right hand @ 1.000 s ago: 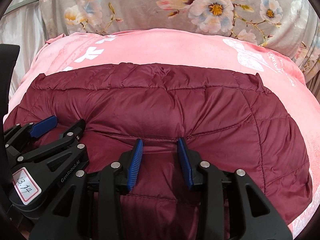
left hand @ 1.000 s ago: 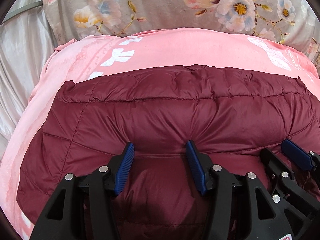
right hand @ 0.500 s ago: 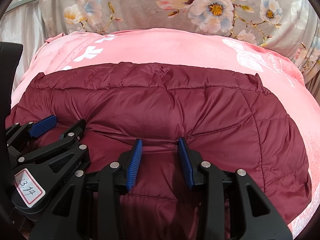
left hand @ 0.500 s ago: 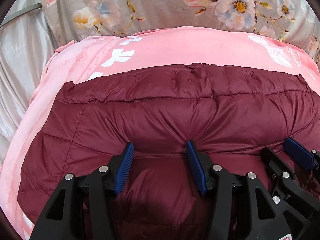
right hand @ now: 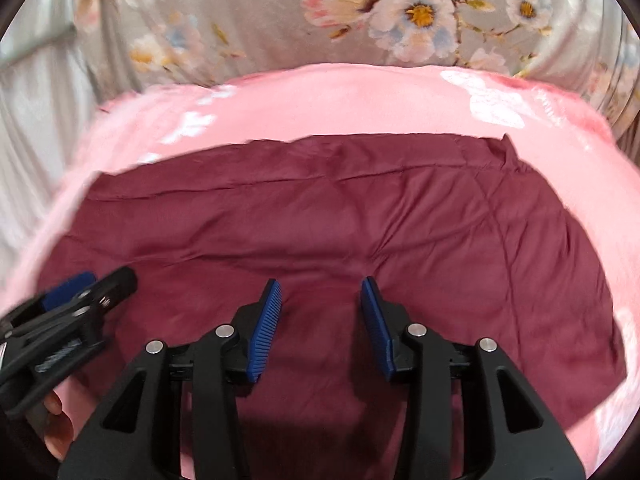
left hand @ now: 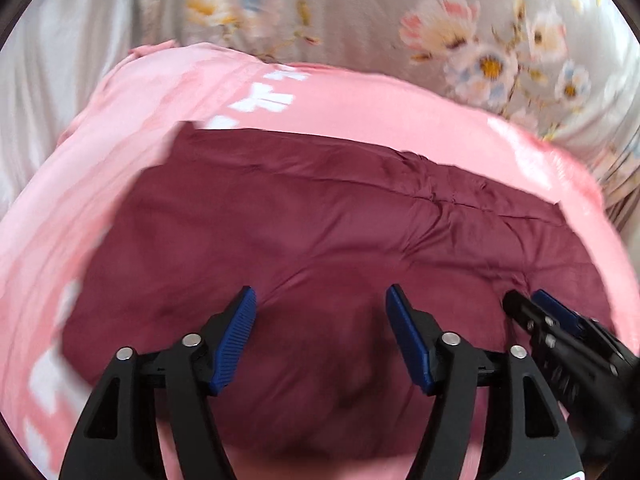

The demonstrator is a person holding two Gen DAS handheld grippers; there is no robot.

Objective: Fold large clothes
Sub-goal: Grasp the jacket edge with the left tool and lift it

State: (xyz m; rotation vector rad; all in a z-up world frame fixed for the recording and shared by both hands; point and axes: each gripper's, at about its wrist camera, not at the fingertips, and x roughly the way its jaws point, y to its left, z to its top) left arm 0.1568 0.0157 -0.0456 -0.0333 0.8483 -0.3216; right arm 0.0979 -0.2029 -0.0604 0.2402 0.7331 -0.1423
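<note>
The left gripper (left hand: 320, 312) is hanging above the jacket (left hand: 320, 240) with its jaws spread wide and nothing between them; its blue pads (left hand: 234, 342) are sitting clear of the cloth as far as the blurred view allows. The right gripper (right hand: 320, 304) is likewise standing released, jaws parted over the middle of the jacket (right hand: 340, 232), gripping nothing. Each tool is showing in the other's view: the right gripper (left hand: 560, 328) is sitting just beside the left one at the right edge, and the left gripper (right hand: 80, 296) is appearing low at the left of the right wrist view, with part of a hand (right hand: 56, 428) below it.

The jacket, a maroon quilted one, is lying spread flat under both tools, its far hem running straight across and its stitched seams showing as faint lines. It is resting on a pink blanket (right hand: 340, 100) with white printed shapes, which is showing on all sides of it. Beyond the blanket a grey floral sheet (right hand: 260, 12) is filling the top of both views, and pale plain cloth (left hand: 48, 80) is lying at the left
</note>
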